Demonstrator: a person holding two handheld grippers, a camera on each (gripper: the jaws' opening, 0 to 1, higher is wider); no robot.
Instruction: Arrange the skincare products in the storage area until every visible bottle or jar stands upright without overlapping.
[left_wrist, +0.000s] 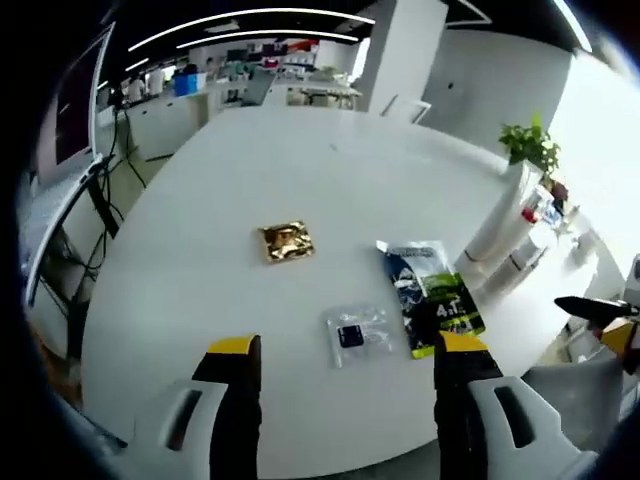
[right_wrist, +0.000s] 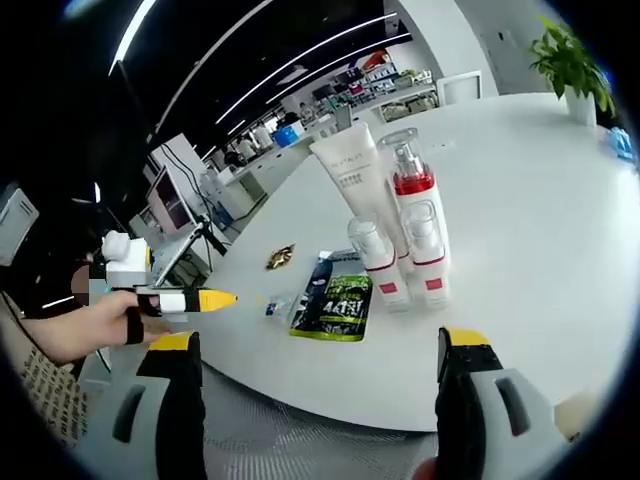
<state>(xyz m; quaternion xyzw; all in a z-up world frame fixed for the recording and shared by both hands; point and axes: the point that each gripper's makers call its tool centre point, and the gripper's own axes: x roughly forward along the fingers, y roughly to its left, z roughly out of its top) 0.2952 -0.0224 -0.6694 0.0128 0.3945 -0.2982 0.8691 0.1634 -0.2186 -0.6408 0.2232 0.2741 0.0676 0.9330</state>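
Bottles (right_wrist: 400, 235) upright, clustered well ahead of right claw (right_wrist: 315, 365), wide apart, empty; left claw (left_wrist: 345, 362) likewise wide.

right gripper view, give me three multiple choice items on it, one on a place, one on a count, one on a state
1. Where does the green and black sachet lie?
A. on top of the tube
B. flat on the table, beside the bottles
C. in a person's hand

2. How many red-banded bottles stand by the white tube?
A. three
B. one
C. six

3. How do the right hand-held gripper's jaws stand?
A. shut on a bottle
B. shut on the sachet
C. open, holding nothing

Answers: 1 B, it lies flat on the white table next to the small bottle. 2 A, one tall pump bottle and two short ones. 3 C, the yellow-tipped jaws stand wide apart with only table between.
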